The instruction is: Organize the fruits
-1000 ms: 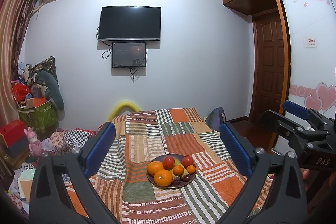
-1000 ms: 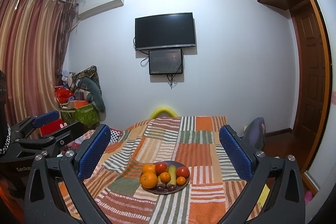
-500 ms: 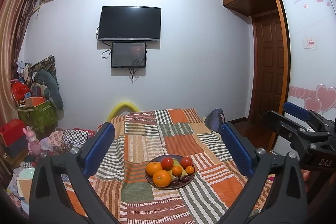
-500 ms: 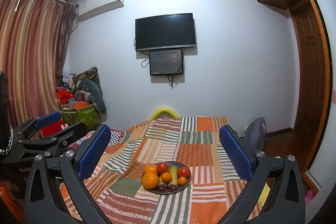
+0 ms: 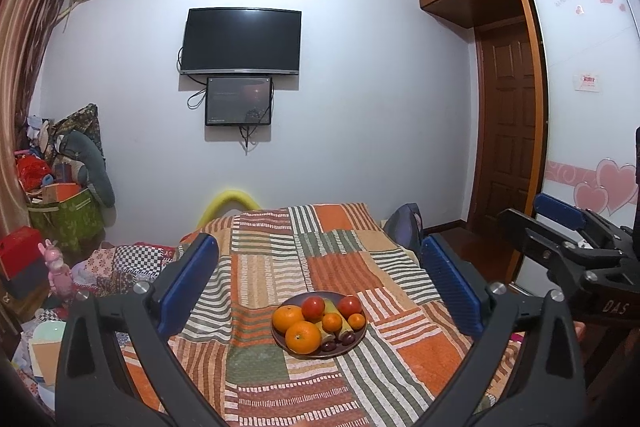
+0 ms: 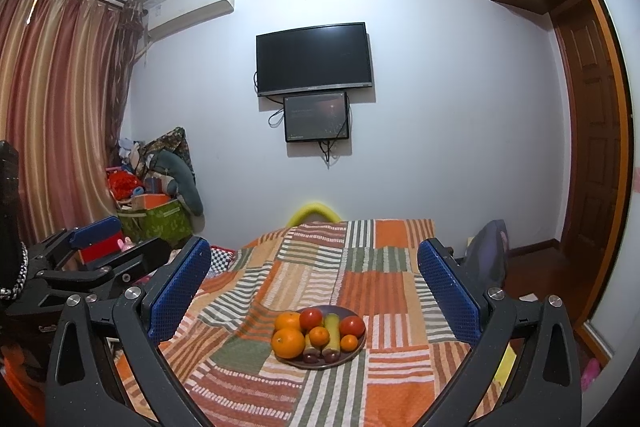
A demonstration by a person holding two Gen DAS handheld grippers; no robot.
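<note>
The left gripper (image 5: 318, 275) and right gripper (image 6: 314, 275) hovered, jaws spread and empty, above a plate (image 5: 352, 345) on the patchwork bedspread (image 5: 276, 267), heaped with oranges (image 5: 303, 337), tomatoes (image 5: 313, 308) and grapes (image 5: 329, 346). The heap suited either fruit awaiting sorting or fruit already gathered.

Ahead of me a patchwork blanket (image 5: 280, 267) in orange, green and striped squares covers the surface, with a yellow curved piece (image 5: 230, 201) showing at its far edge. On the white wall I see a dark television (image 5: 241, 41) and a smaller screen (image 5: 239, 101) just below it, cables dangling. A striped curtain (image 6: 56, 115) hangs left, above a green box (image 6: 160, 223) piled with clutter; a wooden door (image 5: 510, 147) stands right.
</note>
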